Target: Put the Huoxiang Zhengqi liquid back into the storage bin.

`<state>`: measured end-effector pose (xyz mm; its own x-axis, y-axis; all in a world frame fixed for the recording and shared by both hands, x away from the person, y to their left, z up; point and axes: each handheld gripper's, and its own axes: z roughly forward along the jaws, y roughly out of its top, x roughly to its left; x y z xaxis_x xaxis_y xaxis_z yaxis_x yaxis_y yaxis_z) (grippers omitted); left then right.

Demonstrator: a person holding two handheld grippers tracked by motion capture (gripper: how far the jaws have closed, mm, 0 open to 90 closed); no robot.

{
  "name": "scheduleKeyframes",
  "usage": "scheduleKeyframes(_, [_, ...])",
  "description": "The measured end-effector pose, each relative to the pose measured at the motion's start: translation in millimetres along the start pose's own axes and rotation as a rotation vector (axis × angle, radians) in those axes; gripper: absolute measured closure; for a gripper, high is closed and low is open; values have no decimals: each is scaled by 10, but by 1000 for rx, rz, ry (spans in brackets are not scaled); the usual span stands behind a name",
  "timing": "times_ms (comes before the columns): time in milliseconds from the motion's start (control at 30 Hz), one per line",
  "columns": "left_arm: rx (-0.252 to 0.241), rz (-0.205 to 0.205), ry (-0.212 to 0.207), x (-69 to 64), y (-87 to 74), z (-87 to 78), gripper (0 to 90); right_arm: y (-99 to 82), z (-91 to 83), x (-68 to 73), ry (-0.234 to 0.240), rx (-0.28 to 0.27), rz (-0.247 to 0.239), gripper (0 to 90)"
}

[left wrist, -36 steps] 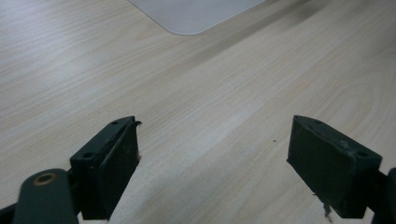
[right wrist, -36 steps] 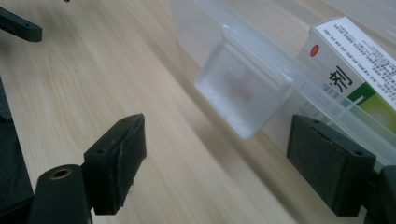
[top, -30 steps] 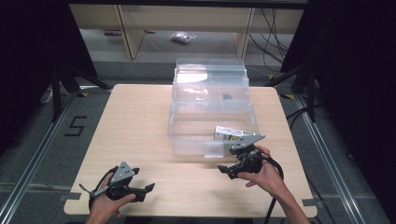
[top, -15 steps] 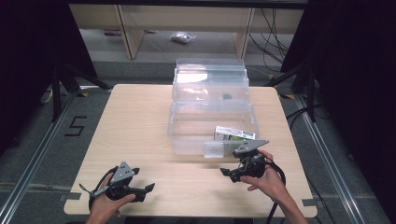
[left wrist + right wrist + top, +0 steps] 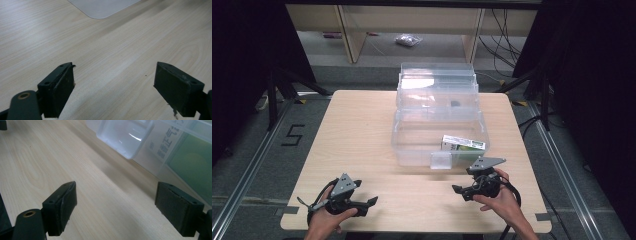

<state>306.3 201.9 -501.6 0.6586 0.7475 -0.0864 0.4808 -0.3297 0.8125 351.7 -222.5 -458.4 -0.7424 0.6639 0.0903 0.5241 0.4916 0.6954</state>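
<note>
1. The right gripper has its two black jaws wide apart with nothing between them, low over the pale wooden table and just in front of the clear plastic storage box.
2. The left gripper is spread open too, also empty, resting over bare wood near the table's front left edge, well apart from the box.
3. Just beyond the right jaws hangs the box's small clear latch tab, on the front wall and tilted outward. It looks like thin, stiff, smooth plastic, so I judge it slippery; a pinch across its free lower edge seems the surest hold.
4. Inside the box, against the front right corner, lies a flat green-and-white cardboard packet. It is probably light and a little crushable, best taken across its thin sides.
5. The box stands in the middle of the table with its clear hinged lid thrown back behind it. An empty shell like this likely slides when pushed, so the idle left gripper could steady a wall.
</note>
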Motion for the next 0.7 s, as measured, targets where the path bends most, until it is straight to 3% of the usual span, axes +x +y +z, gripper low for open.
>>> scheduleKeyframes(333, [5,1,-1,-4,2,-3,158,-131,32,22,10,18,21,177])
scheduleKeyframes(500, [10,13,-2,2,2,-5,158,-214,25,26,-1,-12,44,177])
scheduleKeyframes(567, [3,5,-5,-6,2,0,158,-237,10,17,0,12,46,176])
scheduleKeyframes(600, [3,5,-5,-6,2,0,158,-249,24,3,13,-3,23,176])
scheduleKeyframes(700, [13,7,-4,-7,4,-6,158,-286,17,23,-12,-1,43,174])
